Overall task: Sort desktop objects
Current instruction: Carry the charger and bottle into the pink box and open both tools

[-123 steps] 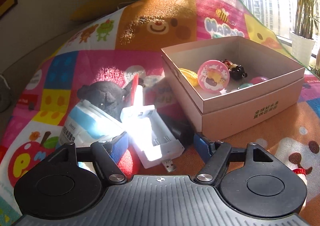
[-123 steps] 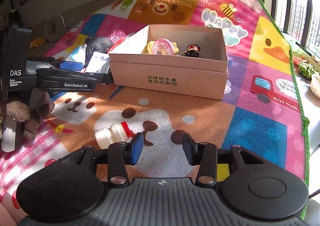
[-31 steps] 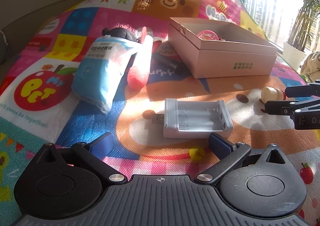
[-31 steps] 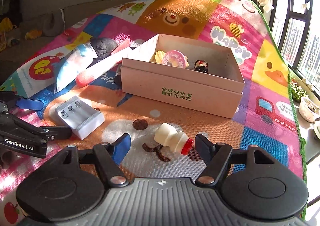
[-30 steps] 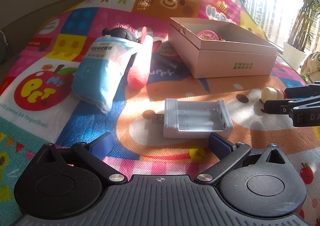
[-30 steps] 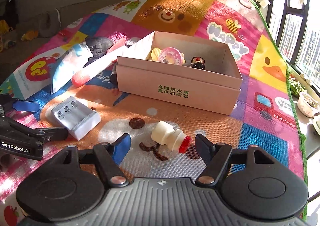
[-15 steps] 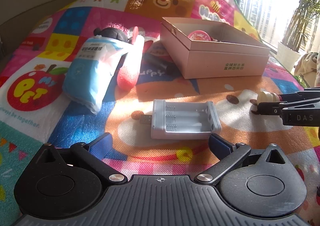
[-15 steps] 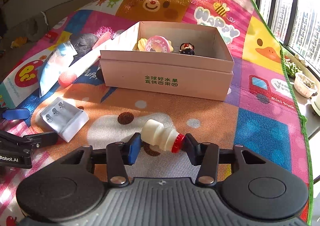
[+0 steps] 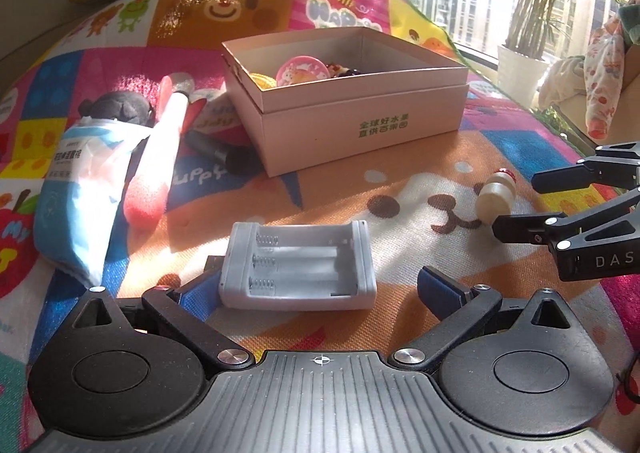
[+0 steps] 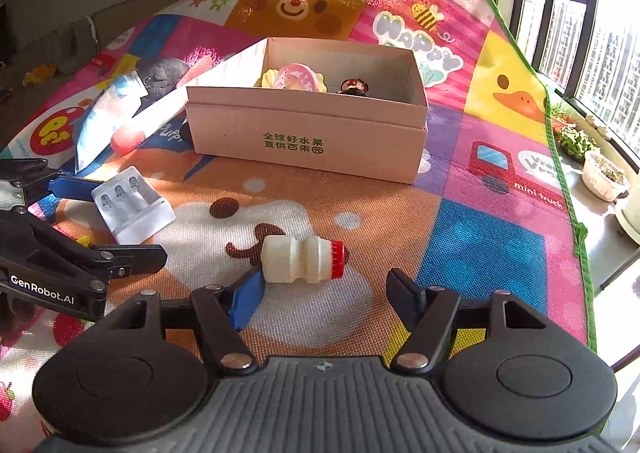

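Right tool [image 10: 324, 295] released, its jaws just reopened; small yogurt bottle [image 10: 303, 259] lies crosswise just beyond them, cap rightward, well short of the cardboard box [image 10: 306, 137].

Left tool [image 9: 318, 285] released, straddling the battery holder [image 9: 298, 267].

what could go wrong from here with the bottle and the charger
The small white plastic bottle with a red cap lies on its side, so it may roll away. It sits between the right tool's jaws, which have just been opening, and only one pad is near it.

The grey battery charger is off-centre in the open left tool, hard against one pad, so closing might skew it rather than grip it squarely.
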A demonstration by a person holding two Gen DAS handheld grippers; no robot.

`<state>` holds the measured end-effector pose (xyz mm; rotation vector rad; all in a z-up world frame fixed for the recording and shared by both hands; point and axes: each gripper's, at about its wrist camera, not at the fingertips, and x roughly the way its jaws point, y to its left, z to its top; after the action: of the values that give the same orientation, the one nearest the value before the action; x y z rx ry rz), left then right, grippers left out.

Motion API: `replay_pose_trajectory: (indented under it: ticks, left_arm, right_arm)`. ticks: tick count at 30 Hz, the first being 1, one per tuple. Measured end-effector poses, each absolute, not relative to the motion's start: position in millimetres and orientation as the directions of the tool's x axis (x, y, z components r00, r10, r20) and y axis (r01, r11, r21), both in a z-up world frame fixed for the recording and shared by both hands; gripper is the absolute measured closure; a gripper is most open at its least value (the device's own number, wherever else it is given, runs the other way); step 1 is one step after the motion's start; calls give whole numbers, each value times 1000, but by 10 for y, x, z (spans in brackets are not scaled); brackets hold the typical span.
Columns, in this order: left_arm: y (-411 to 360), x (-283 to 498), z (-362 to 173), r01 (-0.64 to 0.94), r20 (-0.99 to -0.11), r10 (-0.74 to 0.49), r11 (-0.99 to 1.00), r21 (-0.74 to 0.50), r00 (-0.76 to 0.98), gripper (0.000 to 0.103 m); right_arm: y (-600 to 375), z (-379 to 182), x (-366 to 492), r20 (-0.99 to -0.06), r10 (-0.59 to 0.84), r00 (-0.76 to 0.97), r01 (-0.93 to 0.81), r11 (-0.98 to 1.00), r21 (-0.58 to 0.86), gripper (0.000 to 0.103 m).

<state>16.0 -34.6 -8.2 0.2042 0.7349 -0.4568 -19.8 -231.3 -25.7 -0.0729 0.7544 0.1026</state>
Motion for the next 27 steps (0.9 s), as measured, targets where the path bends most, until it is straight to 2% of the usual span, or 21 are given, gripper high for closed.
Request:
replay_pose_trajectory:
  ticks: [3,7,15,20,27]
  left_arm:
    - [-342,107,-100,470,-680,-336,882,15,652,0]
    - [-327,72,-106,452,-676,-328,892,9,660,0]
    - [-328,71,-87,436,-698,-309,900,6,646,0]
    - [-319,46,-92,440,-693,-312,898,8,650,0]
    - [-313,25,-106,439,-681,-316,898,10,661,0]
  right_arm:
    - [-2395,-245,-225,-686,43,726,-111,992,-55,34]
    - [-2488,-238,-215,-687,58,724,-102,995,-23,34]
    - [-2307,-185,-176,-664,122,738,-218,974,-64,35]
    - [-2218,-161,-223,-669,226,709,-281,959,26,36]
    - [-2224,-124,-224,-617,173,768,-269,961,-65,36]
